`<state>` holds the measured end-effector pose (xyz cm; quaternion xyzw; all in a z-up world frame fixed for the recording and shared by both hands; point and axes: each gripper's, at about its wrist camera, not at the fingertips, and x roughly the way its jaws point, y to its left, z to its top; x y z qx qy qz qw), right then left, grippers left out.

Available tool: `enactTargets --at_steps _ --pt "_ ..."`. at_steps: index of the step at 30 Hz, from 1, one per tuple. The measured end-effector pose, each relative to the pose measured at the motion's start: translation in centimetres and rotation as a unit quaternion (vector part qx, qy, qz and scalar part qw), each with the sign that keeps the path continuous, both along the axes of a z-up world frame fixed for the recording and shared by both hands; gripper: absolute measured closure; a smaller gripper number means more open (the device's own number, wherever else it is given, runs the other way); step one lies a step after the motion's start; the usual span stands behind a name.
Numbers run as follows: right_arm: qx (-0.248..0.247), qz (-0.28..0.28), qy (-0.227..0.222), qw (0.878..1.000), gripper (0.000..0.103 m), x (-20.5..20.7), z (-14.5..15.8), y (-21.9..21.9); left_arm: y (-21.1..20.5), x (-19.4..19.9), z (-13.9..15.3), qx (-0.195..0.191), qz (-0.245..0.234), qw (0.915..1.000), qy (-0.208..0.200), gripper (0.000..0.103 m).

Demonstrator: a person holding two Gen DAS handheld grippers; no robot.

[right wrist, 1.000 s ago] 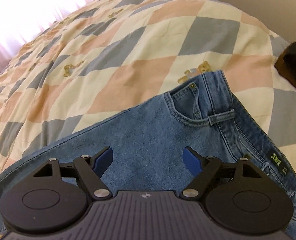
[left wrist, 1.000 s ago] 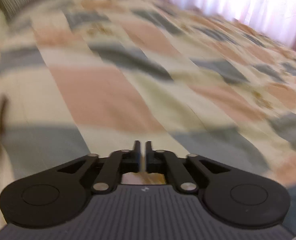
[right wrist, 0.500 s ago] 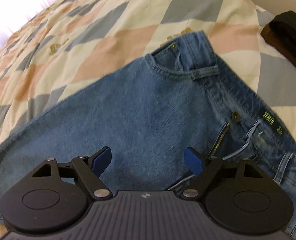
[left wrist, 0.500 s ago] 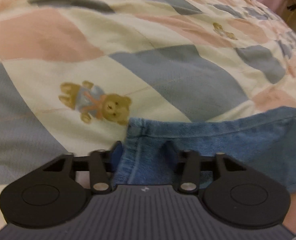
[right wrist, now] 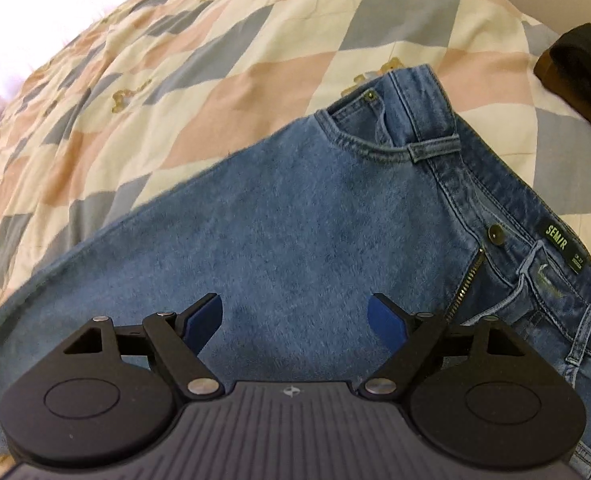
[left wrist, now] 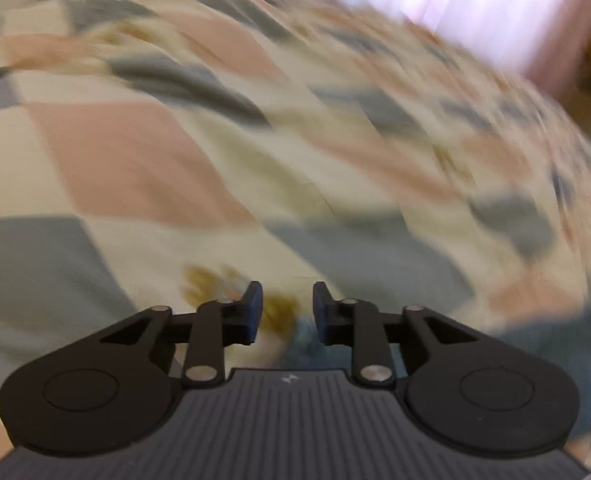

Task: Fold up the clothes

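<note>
A pair of blue jeans (right wrist: 295, 220) lies flat on the checked quilt (right wrist: 215, 40), its waistband with button and label (right wrist: 557, 240) at the right. My right gripper (right wrist: 295, 312) hovers open just above the denim, with nothing between its blue pads. The left wrist view is blurred by motion. My left gripper (left wrist: 287, 300) has its jaws opening over the quilt (left wrist: 135, 160). A blurred strip of the jeans (left wrist: 555, 344) shows low at the right and just behind the fingertips. The pads press on nothing.
A dark brown object (right wrist: 583, 68) lies on the bed at the far right edge. Bright curtains (left wrist: 475, 8) hang beyond the far side of the bed. The quilt spreads wide to the left of the jeans.
Half a second ago the jeans' hem sat between the left jaws; now the jaws stand wider and the view has swung up off it. The right gripper has dropped closer to the denim.
</note>
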<state>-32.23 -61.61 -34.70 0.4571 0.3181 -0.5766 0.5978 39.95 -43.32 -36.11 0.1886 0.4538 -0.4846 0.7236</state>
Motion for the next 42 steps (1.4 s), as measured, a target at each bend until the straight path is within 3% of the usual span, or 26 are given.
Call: enactTargets --at_steps 4,6,7,8,12,15,16,17,19,24,28,32,34,35,37,40,42 --pt "0.011 0.0 0.006 1.0 0.02 -0.2 -0.5 0.5 -1.3 -0.8 -3.2 0.054 -0.05 0.9972 -0.01 0.066" --pt "0.014 -0.006 0.006 1.0 0.02 -0.4 -0.7 0.7 -1.4 -0.6 -4.1 0.062 -0.076 0.9952 0.005 0.05" --pt "0.014 -0.007 0.007 1.0 0.02 -0.4 -0.8 0.8 -1.4 -0.5 -4.4 0.058 -0.092 0.9938 0.021 0.026" --pt "0.014 -0.005 0.008 1.0 0.019 -0.3 -0.8 0.8 -1.6 -0.6 -4.8 0.058 -0.106 0.9923 0.026 0.018" --pt "0.015 -0.002 0.015 1.0 0.016 0.3 -1.2 0.6 -2.8 -2.0 -6.8 0.071 -0.138 0.9877 -0.016 0.01" --pt "0.016 -0.001 0.019 1.0 0.015 0.8 -1.5 0.5 -2.5 -1.4 -7.2 0.053 -0.126 0.9905 0.001 0.012" --pt "0.017 0.003 0.02 1.0 0.014 1.0 -1.6 0.5 -2.4 -1.7 -6.9 0.047 -0.13 0.9903 0.011 0.029" --pt "0.017 0.008 0.022 1.0 0.014 1.1 -1.6 0.4 -2.2 -1.9 -6.6 0.041 -0.134 0.9899 0.021 0.058" --pt "0.019 0.015 0.027 0.999 0.013 1.4 -1.8 0.3 -2.0 -3.1 -5.8 0.036 -0.155 0.987 0.019 0.084" --pt "0.02 0.011 0.03 0.999 0.013 1.6 -2.2 0.0 -1.3 -4.6 -3.7 0.022 -0.158 0.9869 -0.027 0.088" --pt "0.018 0.026 0.034 0.999 0.015 1.7 -1.8 -0.2 -1.0 -5.2 0.4 -0.014 -0.139 0.9838 -0.113 0.087" --pt "-0.009 0.024 0.025 0.999 0.019 1.3 -0.7 -0.5 -3.5 -5.8 3.4 -0.046 -0.147 0.9716 -0.179 0.086" --pt "-0.032 0.017 0.012 0.999 0.019 1.1 0.1 -0.7 -5.8 -5.5 2.4 -0.027 -0.141 0.9725 -0.183 0.082" --pt "-0.037 0.015 0.005 0.999 0.019 1.0 0.3 -0.9 -6.8 -5.2 0.9 0.001 -0.136 0.9737 -0.183 0.074" --pt "-0.038 0.023 -0.002 0.999 0.019 1.1 0.5 -1.2 -7.7 -5.0 -2.0 0.063 -0.12 0.968 -0.211 0.061" --pt "-0.044 0.042 -0.001 0.998 0.019 0.9 1.0 -1.3 -6.4 -4.5 -3.2 0.093 -0.072 0.9632 -0.242 0.048" --pt "-0.054 0.057 0.014 0.997 0.018 -0.2 1.6 -1.0 -4.8 -3.7 -1.7 0.091 -0.009 0.9663 -0.24 0.049"
